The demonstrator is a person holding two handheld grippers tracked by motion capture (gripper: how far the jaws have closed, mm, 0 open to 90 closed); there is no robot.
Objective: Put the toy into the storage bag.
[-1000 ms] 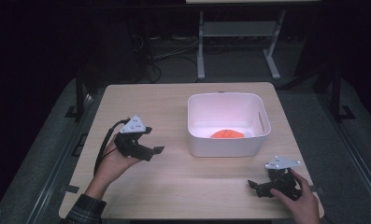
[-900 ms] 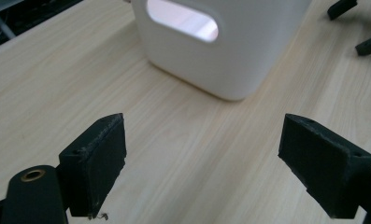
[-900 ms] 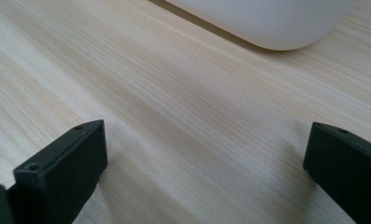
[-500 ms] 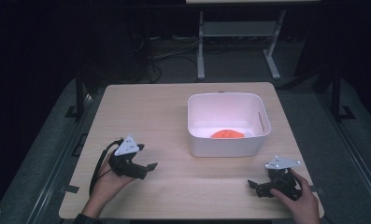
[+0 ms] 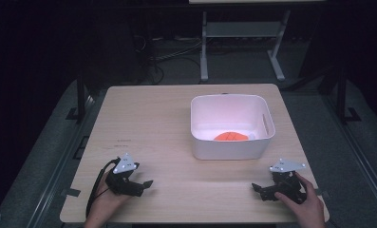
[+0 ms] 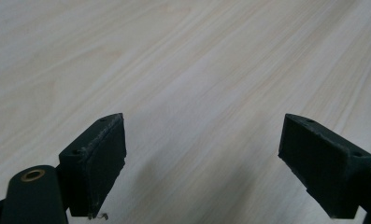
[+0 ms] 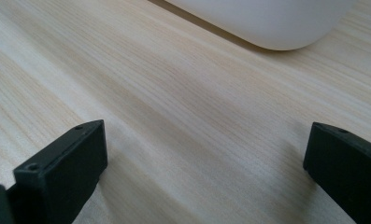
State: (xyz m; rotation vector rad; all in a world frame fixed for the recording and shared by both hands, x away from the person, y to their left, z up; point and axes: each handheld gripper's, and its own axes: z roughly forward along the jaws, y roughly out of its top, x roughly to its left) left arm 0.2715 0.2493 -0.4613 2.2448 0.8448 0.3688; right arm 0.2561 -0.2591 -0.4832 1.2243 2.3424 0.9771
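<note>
Pale wood-grain table [image 5: 167, 118], rounded white plastic bin [image 5: 229, 147], flat orange disc [image 5: 230, 137]

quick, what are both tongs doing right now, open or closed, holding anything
Left tongs: open, holding nothing, over the table.
Right tongs: open, holding nothing.

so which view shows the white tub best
The high view: the whole white tub sits on the table with an orange thing inside. The right gripper view catches just its rounded lower wall. The left gripper view faces bare tabletop.
</note>
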